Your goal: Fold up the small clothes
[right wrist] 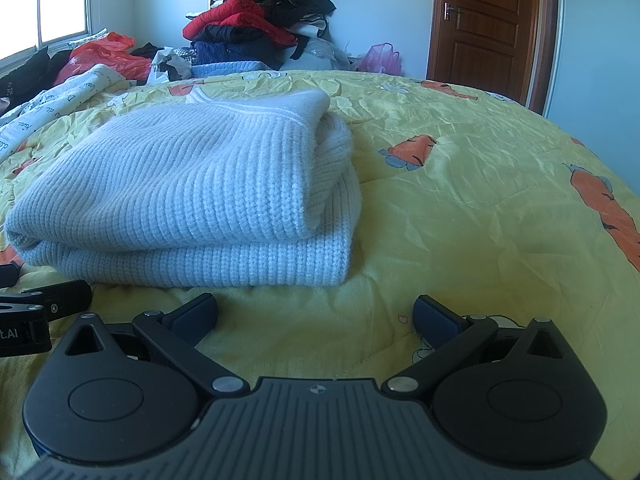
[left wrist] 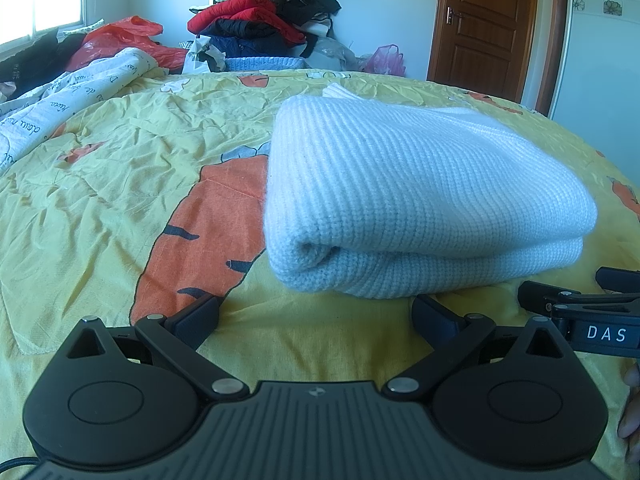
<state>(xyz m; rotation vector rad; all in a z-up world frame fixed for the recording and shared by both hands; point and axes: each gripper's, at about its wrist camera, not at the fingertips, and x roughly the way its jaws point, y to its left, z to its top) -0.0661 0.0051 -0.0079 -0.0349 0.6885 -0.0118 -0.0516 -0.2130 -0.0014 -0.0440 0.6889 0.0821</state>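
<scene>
My left hand-held gripper (left wrist: 316,314) and right hand-held gripper (right wrist: 314,314) both gape wide, holding nothing, low over the bed (right wrist: 460,208). Just ahead lies the folded knit sweater (left wrist: 408,184): thick, soft, floppy, probably light; I'd pinch both stacked layers at the near edge. Its far side is hidden.
</scene>
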